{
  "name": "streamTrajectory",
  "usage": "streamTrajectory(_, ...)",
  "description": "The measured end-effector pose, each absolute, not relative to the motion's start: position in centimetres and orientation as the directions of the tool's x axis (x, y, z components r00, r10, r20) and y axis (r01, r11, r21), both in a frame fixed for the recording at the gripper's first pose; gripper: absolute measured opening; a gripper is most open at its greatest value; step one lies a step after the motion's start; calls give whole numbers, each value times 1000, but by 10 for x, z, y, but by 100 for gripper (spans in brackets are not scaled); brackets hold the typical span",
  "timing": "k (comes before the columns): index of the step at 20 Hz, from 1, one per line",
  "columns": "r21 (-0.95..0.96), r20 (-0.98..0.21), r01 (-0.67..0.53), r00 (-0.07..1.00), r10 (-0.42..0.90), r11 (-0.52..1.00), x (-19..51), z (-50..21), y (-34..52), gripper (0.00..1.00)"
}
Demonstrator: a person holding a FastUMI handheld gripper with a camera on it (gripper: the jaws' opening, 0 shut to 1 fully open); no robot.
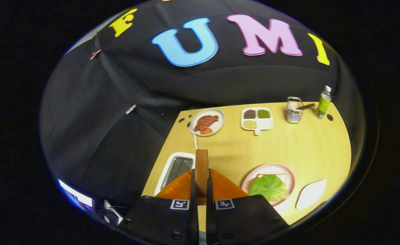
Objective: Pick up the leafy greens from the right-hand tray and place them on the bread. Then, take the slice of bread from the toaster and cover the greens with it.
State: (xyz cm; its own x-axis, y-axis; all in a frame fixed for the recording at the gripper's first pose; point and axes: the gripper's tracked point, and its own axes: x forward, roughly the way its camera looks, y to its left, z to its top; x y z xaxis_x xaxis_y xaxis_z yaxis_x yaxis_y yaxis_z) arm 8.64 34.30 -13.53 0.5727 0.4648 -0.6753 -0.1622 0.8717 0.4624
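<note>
Gripper [200,183] fingers clamp upright brown bread slice [201,166]; white toaster [176,168] just left; pink round plate [271,177] with green leafy lettuce [269,187] right.

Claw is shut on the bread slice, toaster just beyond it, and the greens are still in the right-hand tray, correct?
Not quite. In the gripper view the greens already lie on the bread on the pink plate. The claw is shut on the bread slice, toaster beyond.

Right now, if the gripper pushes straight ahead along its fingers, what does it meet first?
The gripper is shut on the bread slice, held edge-on. Straight beyond looks like bare table, then the plate of meat slightly left; depth is unclear.
</note>
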Motion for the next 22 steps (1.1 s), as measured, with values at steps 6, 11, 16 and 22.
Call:
streamTrajectory(6, 377, -735, -77, 582, 348, 923, 81, -203, 265, 13)
streamTrajectory(11, 370, -741, -69, 579, 339, 927, 83, -251, 256, 13)
streamTrajectory(16, 482, -730, -7, 549, 406, 876, 82, -286, 275, 13)
streamTrajectory(22, 503, -761, 108, 526, 380, 857, 81, -342, 254, 13)
